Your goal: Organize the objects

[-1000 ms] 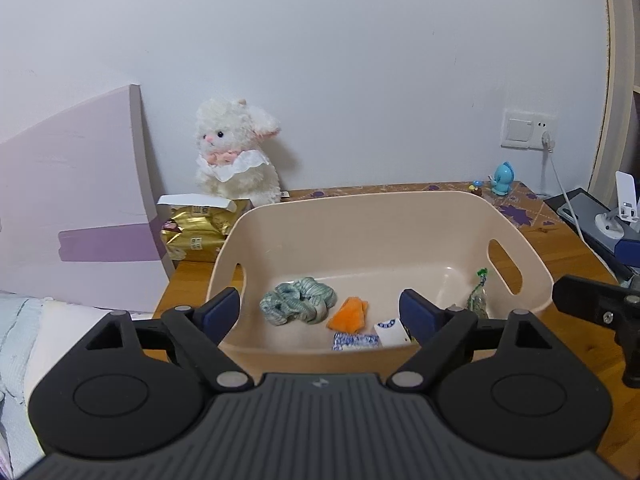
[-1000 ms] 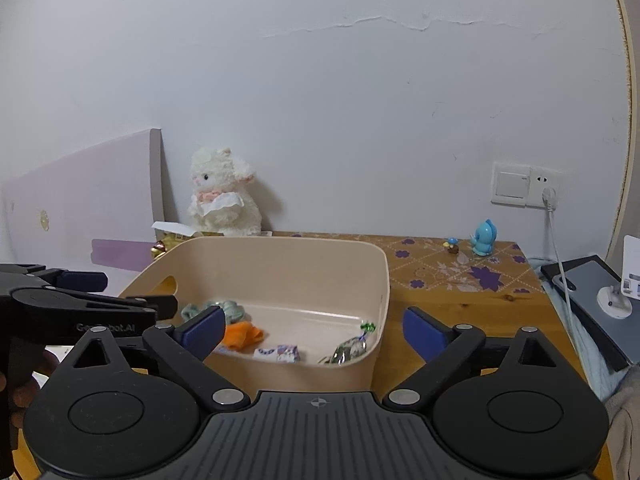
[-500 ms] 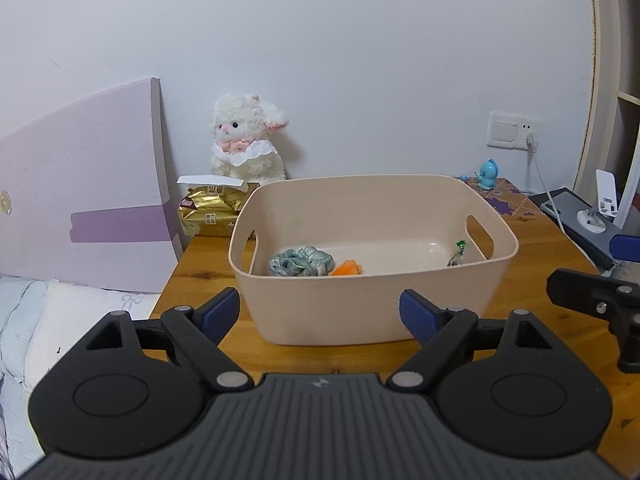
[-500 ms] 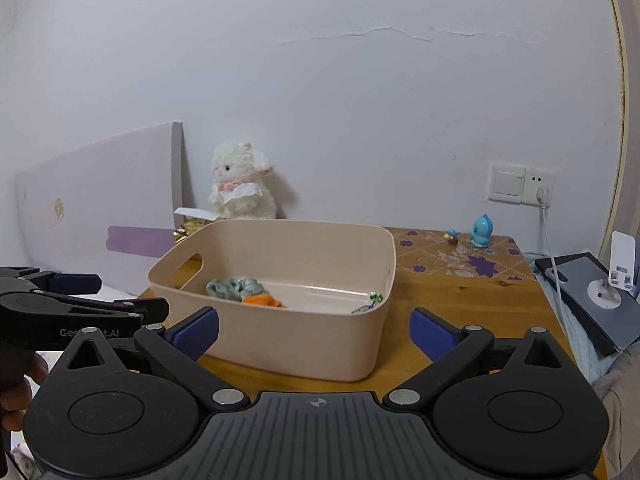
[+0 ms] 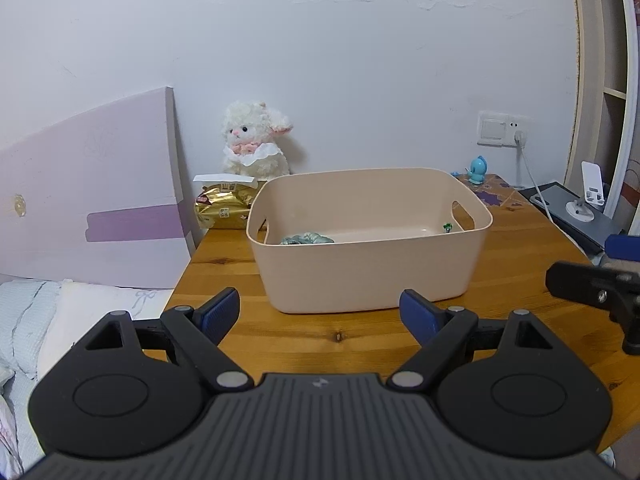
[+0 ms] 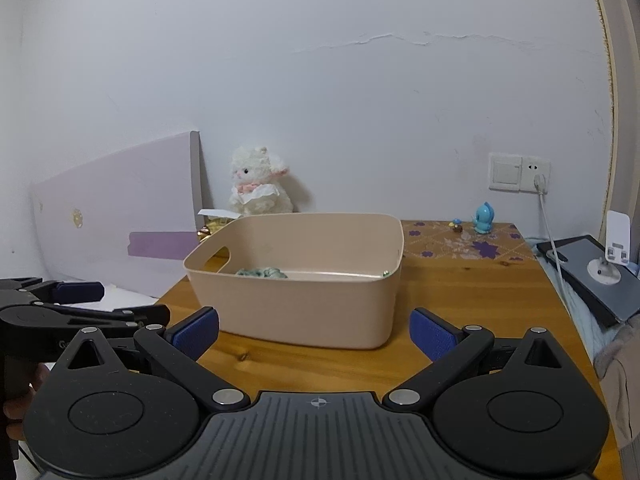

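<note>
1. Currently, the left gripper [image 5: 320, 312] hangs over the near edge of the wooden table [image 5: 520, 264], its jaws spread wide and holding nothing.
2. The right gripper [image 6: 314, 332] stands likewise: jaws wide apart, empty, near the same edge.
3. The beige bin [image 5: 368, 264] sits mid-table, apart from both grippers. Inside it lie a green scrunchie [image 5: 306, 239] at the left and a small green-topped item [image 5: 447, 227] at the right; other contents are hidden by the near wall.
4. Risk: any further pick lies near the wall, e.g. the blue figurine [image 6: 483, 218] or the plush lamb [image 5: 256, 146]. A low reach across could strike the bin rim and shove it.
5. Risk: the charger cable [image 6: 550, 236] could snag the right gripper.
</note>
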